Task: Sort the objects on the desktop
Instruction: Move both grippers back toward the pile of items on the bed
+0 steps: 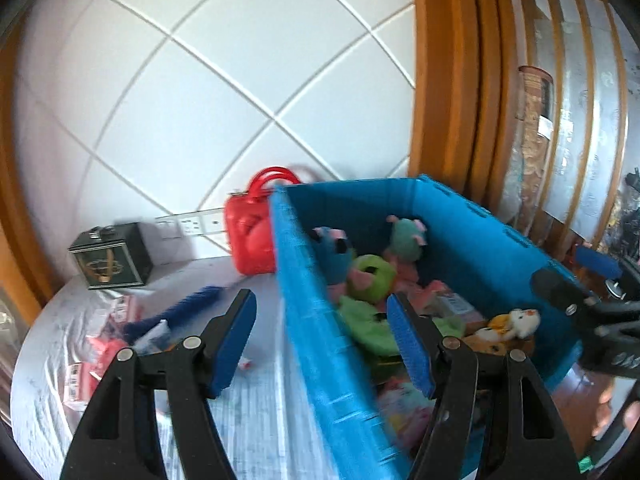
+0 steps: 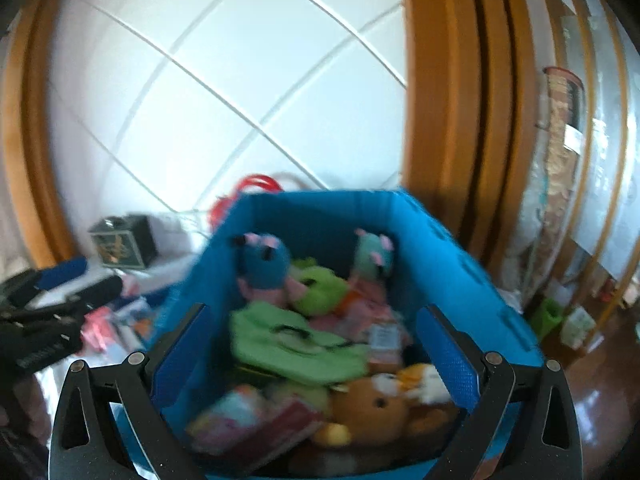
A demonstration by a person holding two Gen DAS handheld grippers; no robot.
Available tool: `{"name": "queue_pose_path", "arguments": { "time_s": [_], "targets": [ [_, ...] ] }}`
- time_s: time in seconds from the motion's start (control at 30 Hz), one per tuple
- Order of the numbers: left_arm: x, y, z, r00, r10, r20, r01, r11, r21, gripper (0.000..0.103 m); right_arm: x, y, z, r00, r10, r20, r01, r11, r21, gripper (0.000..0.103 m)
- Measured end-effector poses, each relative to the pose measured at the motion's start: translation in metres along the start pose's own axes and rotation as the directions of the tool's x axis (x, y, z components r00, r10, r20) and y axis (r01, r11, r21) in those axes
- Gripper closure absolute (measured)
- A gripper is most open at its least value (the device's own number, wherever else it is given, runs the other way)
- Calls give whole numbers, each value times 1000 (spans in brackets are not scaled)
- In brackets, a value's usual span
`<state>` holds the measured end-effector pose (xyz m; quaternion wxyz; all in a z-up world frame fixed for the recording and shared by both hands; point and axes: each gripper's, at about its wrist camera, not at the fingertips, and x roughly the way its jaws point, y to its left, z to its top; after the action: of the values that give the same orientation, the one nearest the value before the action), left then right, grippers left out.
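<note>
While both my grippers, left and right, gape empty, bin already holds plush toys; packets and brush remain on table.

One blue bin holds several plush toys, among them two round blue-green ones, one brown bear and one green bag. Outside it stand one red case and one dark tin box.

left tool agape, right tool agape
</note>
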<state>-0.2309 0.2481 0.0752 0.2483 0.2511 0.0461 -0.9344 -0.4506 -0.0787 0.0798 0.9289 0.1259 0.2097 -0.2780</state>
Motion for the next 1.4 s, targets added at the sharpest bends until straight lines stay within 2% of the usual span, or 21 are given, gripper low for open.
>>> {"name": "queue_pose_path", "arguments": {
  "time_s": [0.1, 0.23, 0.5, 0.63, 0.7, 0.87, 0.9, 1.07, 1.2, 1.27, 1.4],
  "targets": [
    [-11, 35, -12, 999, 41, 17, -41, 999, -24, 36, -8, 34, 6, 998, 50, 39, -50, 998, -25, 0],
    [-16, 82, -25, 994, 107, -3, -107, 993, -57, 36, -10, 80, 12, 989, 130, 63, -128, 991, -46, 0],
    [-25, 189, -58, 967, 242, -76, -250, 961, -121, 36, 6, 169, 17, 967, 255, 32, -250, 962, -115, 0],
    [-28, 240, -74, 939, 321, -124, -339, 927, -162, 36, 17, 209, 12, 948, 318, 2, -315, 938, -145, 0],
    [-28, 266, -82, 920, 363, -149, -386, 905, -178, 36, 25, 230, 8, 931, 365, -25, -364, 917, -165, 0],
    [-29, 328, -109, 880, 422, -218, -464, 862, -206, 36, 54, 277, -9, 897, 427, -114, -441, 880, -176, 0],
    [-27, 339, -114, 873, 427, -236, -475, 855, -208, 36, 65, 286, -13, 860, 480, -174, -508, 840, -192, 0],
    [-9, 394, -149, 835, 427, -348, -519, 821, -238, 36, 115, 327, -42, 842, 450, -297, -513, 839, -184, 0],
    [11, 420, -172, 804, 419, -422, -542, 807, -232, 36, 148, 355, -68, 819, 420, -390, -518, 835, -188, 0],
    [22, 428, -182, 797, 400, -453, -539, 809, -235, 36, 162, 368, -82, 813, 396, -427, -514, 833, -207, 0],
    [43, 446, -198, 781, 366, -506, -537, 807, -245, 36, 191, 393, -111, 766, 367, -528, -538, 815, -214, 0]
  ]
}}
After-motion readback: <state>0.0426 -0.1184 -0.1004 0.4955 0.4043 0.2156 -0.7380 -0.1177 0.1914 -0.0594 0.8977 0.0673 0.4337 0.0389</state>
